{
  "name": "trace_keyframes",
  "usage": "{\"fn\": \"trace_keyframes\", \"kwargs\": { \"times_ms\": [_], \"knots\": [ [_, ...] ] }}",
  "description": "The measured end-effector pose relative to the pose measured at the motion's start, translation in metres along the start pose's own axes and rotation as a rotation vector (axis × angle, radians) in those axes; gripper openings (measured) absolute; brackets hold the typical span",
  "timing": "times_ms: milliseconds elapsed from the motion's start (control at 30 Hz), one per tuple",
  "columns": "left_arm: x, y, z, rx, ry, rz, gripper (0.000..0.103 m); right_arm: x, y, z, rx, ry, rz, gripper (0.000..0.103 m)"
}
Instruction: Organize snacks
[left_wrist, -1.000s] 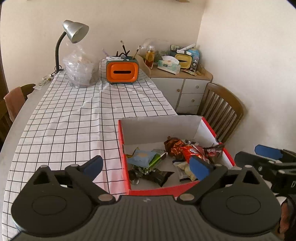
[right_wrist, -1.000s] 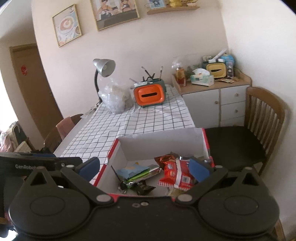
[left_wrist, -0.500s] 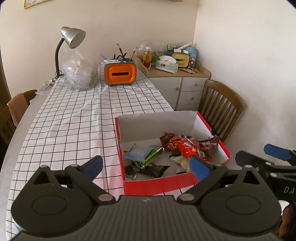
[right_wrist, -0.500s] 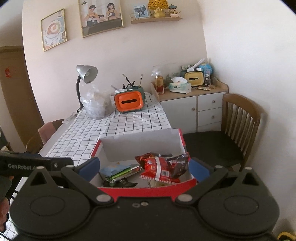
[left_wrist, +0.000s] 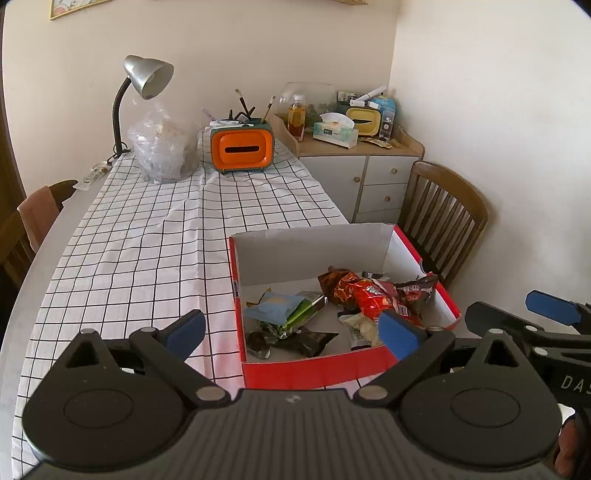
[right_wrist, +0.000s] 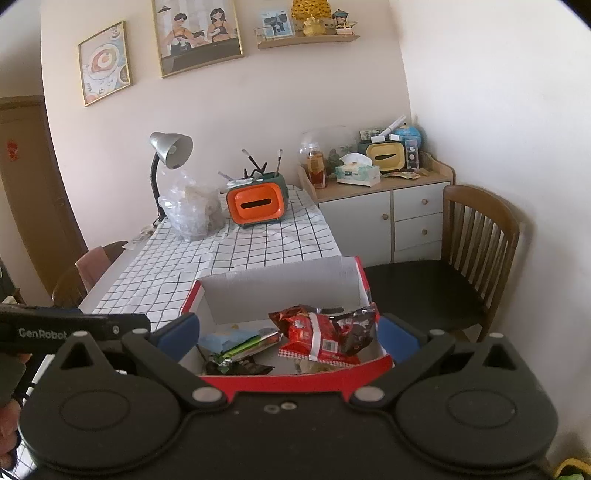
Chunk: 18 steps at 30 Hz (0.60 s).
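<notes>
Above the near edge of the table (left_wrist: 110, 258), the left gripper (left_wrist: 291, 328) hangs with its blue-padded fingers (left_wrist: 186, 328) spread wide and nothing between them, one pad over the checked tablecloth (left_wrist: 147, 229) and the other over the near right corner of the red box (left_wrist: 314, 365). The right gripper (right_wrist: 286, 332) is likewise spread apart and empty, its fingers framing the box (right_wrist: 295, 374) from the near side; in the left wrist view its blue-tipped fingers (left_wrist: 550, 304) show just off the table's right edge, beyond the box's right wall. The box sits at the table's near right corner, its white inner walls standing up at the back. Inside it lie the snacks: a red packet (left_wrist: 371, 297) and a dark brown wrapper (left_wrist: 417, 291) heaped toward the right side, a light blue packet (left_wrist: 275, 304) with a green one (left_wrist: 304, 312) tucked just beside it toward the left, a black wrapper (left_wrist: 306, 338) near the front wall, and a pale packet (left_wrist: 360, 326) at the front right. At the table's far end stand an orange tissue holder (left_wrist: 242, 149), a clear plastic bag (left_wrist: 160, 147) and a desk lamp (left_wrist: 146, 79). Past the far right corner is a low cabinet (left_wrist: 369, 181), and a wooden chair (left_wrist: 443, 221) stands along the table's right edge. A hand (right_wrist: 9, 424) shows at the left border of the right wrist view.
</notes>
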<state>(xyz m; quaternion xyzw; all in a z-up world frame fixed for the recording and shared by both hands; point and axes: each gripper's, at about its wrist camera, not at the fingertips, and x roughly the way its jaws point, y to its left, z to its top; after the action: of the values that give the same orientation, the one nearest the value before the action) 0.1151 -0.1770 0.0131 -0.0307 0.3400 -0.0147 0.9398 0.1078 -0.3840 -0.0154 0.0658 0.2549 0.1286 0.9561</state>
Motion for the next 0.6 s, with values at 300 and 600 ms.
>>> {"fn": "trace_keyframes", "kwargs": {
  "times_ms": [300,600],
  "knots": [
    [0.007,-0.003,0.001,0.006,0.014,-0.002,0.101,0.005,-0.003,0.001,0.012,0.016,0.004,0.103],
    [0.011,-0.003,0.002,0.011,0.02,-0.008,0.101,0.009,-0.004,0.001,0.023,0.027,-0.008,0.103]
  ]
}}
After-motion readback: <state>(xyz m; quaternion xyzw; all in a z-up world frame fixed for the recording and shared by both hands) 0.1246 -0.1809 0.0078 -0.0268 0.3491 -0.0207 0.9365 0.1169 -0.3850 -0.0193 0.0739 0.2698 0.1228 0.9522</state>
